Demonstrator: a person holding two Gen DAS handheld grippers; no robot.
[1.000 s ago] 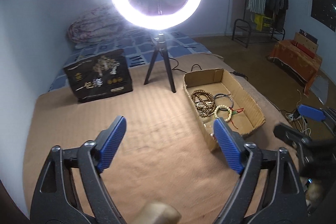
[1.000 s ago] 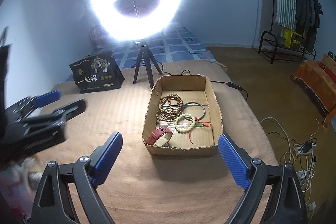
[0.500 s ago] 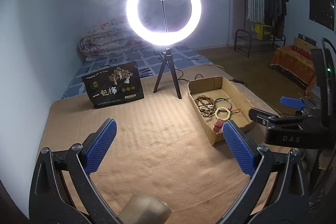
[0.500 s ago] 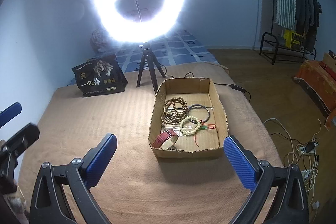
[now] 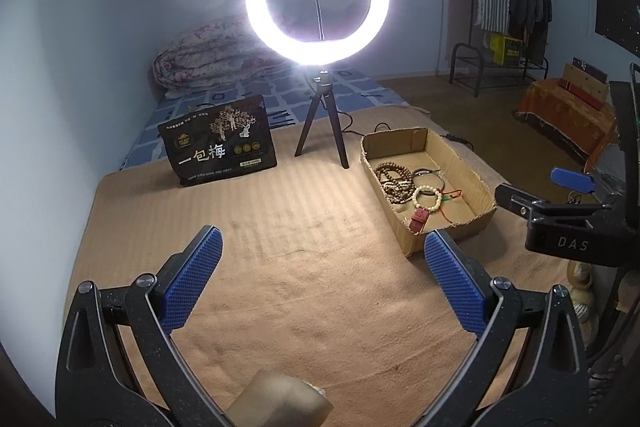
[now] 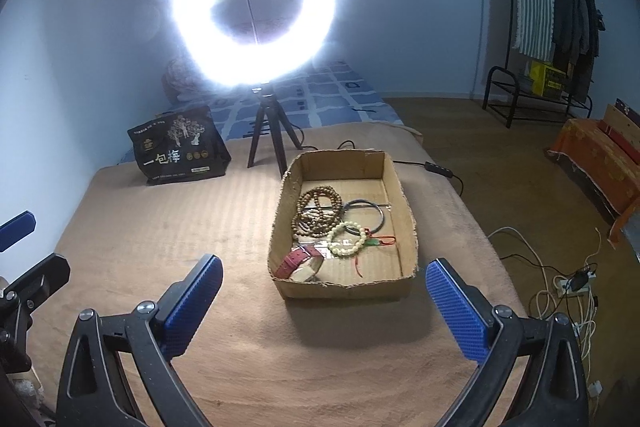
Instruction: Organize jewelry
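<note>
On the tan blanket (image 6: 160,235), every visible jewelry piece (brown beads (image 6: 318,211), pale bracelet (image 6: 347,239), bangle (image 6: 365,213), red watch (image 6: 302,262)) already lies in the cardboard box (image 6: 408,227) at twelve o'clock of the right gripper (image 6: 324,307), which, like the left gripper (image 5: 320,291), gapes wide and empty, fitting sorting either finished or ahead.

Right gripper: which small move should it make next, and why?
Probably ease the right gripper forward and down toward the red watch at the near end of the cardboard box. Its jaws stand wide open and empty, short of the box, and the watch is the closest piece.

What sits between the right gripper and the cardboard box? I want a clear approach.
Nothing: the right wrist view shows only bare tan blanket between the open right gripper and the cardboard box.
</note>
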